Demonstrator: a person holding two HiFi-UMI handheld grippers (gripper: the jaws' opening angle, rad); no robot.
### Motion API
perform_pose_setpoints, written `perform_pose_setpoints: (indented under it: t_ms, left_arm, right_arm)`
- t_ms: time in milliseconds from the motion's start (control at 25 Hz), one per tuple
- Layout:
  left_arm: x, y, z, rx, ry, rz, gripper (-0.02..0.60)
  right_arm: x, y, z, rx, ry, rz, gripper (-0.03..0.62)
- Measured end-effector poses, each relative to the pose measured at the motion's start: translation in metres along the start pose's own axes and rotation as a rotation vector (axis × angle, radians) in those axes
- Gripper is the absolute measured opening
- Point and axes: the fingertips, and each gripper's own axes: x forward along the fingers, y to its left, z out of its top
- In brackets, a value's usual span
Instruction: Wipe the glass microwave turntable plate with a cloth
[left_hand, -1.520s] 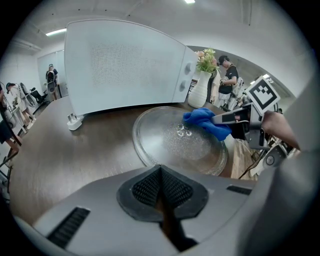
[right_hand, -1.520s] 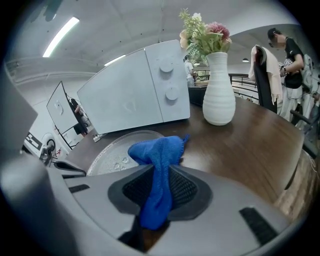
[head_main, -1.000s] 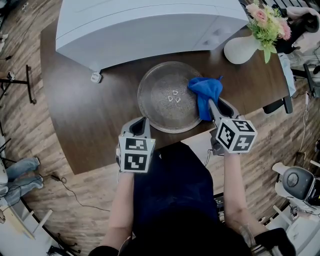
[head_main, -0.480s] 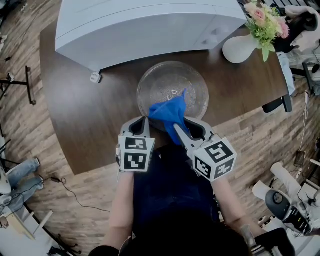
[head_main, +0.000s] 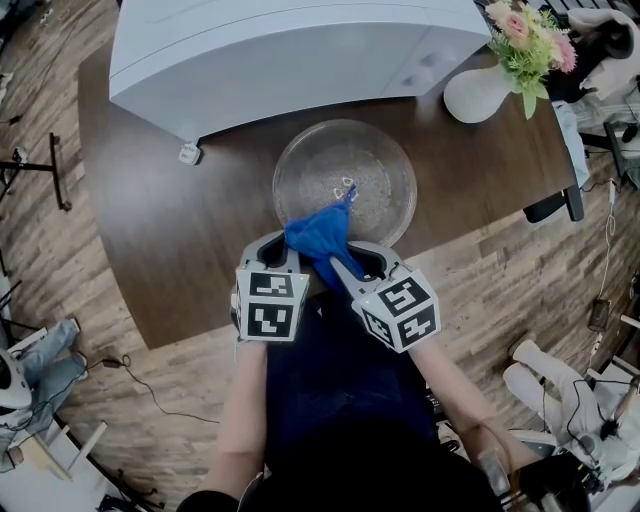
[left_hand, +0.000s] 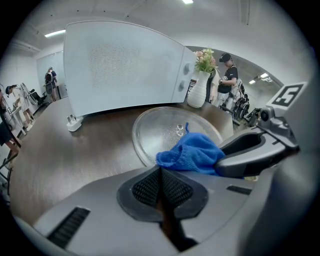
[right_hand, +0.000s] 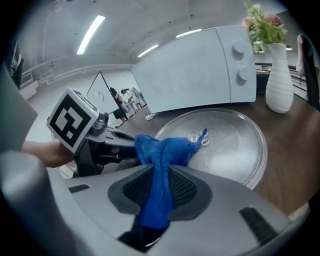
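The round glass turntable plate (head_main: 372, 170) (left_hand: 160, 131) (right_hand: 235, 145) lies on the dark wooden table in front of the white microwave (head_main: 290, 50). My right gripper (head_main: 332, 262) (right_hand: 159, 187) is shut on a blue cloth (head_main: 318, 235) (right_hand: 162, 150) (left_hand: 192, 154), which rests on the plate's near left rim. My left gripper (head_main: 280, 250) (left_hand: 160, 187) sits just left of the cloth at the plate's near edge, jaws shut with nothing between them.
A white vase with flowers (head_main: 485, 85) (right_hand: 277, 75) stands at the table's far right. A small white plug (head_main: 188, 153) lies by the microwave's left corner. The table's front edge (head_main: 200, 330) runs just under both grippers. People stand in the background (left_hand: 230, 75).
My right gripper has swept the blue cloth from the plate's right side across to its near left rim, ending beside the left gripper. The left gripper has stayed put.
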Motion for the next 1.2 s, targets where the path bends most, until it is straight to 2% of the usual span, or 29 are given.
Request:
perform_pose_setpoints:
  t_ms: [800, 1200]
  left_arm:
    - [-0.001, 0.000, 0.000, 0.006, 0.009, -0.008, 0.002]
    - [0.000, -0.002, 0.001, 0.007, 0.010, -0.014, 0.002]
  right_arm:
    - [-0.017, -0.035, -0.007, 0.074, 0.008, -0.042, 0.078]
    - [-0.041, -0.083, -0.004, 0.135, -0.029, -0.164, 0.078]
